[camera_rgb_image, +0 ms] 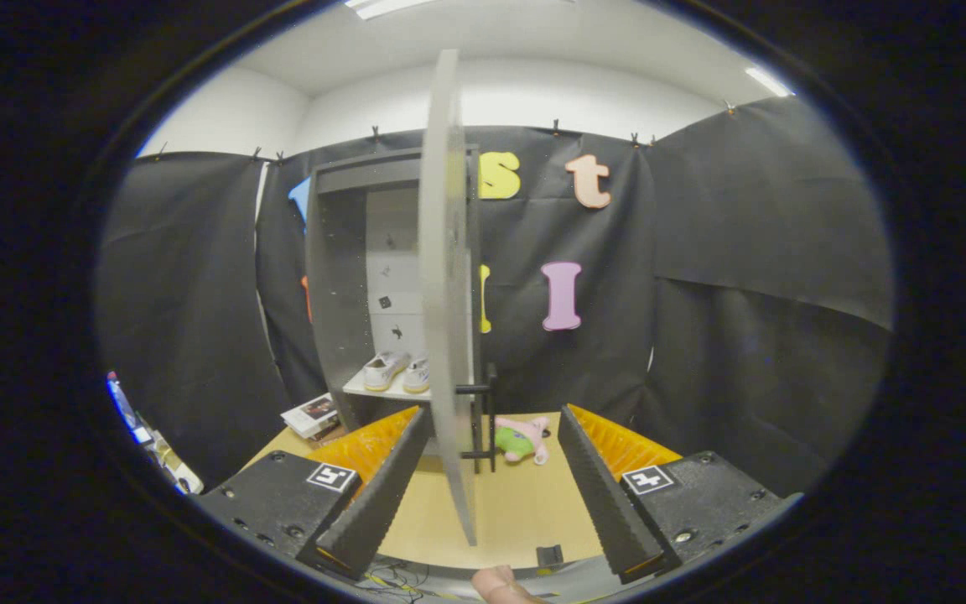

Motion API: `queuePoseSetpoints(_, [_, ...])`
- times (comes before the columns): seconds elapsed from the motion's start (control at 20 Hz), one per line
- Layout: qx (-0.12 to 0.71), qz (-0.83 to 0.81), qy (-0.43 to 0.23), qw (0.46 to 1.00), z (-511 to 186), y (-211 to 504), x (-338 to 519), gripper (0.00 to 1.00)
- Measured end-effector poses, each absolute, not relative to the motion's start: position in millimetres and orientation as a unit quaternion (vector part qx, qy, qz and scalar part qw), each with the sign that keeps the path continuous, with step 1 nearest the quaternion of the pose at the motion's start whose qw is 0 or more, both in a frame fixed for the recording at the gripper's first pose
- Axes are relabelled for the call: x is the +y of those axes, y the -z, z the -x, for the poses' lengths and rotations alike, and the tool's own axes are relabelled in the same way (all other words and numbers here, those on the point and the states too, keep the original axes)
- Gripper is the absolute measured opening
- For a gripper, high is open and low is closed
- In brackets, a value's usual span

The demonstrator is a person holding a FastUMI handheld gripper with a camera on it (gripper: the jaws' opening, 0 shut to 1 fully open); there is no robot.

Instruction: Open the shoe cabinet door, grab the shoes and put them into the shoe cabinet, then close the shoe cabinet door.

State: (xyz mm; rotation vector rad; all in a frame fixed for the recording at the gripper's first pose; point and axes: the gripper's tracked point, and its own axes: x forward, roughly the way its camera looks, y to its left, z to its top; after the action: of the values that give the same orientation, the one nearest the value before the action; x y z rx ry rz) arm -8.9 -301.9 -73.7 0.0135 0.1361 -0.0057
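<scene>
Claw (491, 470) spread wide, gripping nothing, its fingers either side of the door (448, 285), seen edge-on with the handle (483, 419) facing right. 2 shoes (397, 372) sit on the cabinet (336, 277) shelf beyond. No readable writing.

Handheld two-finger gripper (491, 478)

Ridged, sawtooth-faced fingers (596, 495) on boxy dark mounts with small screws; each mount carries a square black-and-white marker tag (648, 479). A fingertip (501, 585) shows beneath.
</scene>
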Motion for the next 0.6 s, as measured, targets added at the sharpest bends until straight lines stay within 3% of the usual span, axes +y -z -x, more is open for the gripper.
queuePoseSetpoints(0.35, [0.081, -0.004, 0.007, 0.997, -26.1, 76.0, -363.4, 1.0])
queuePoseSetpoints(0.6, [0.099, 0.005, -0.055, 0.994, -54.0, 91.8, -338.8, 1.0])
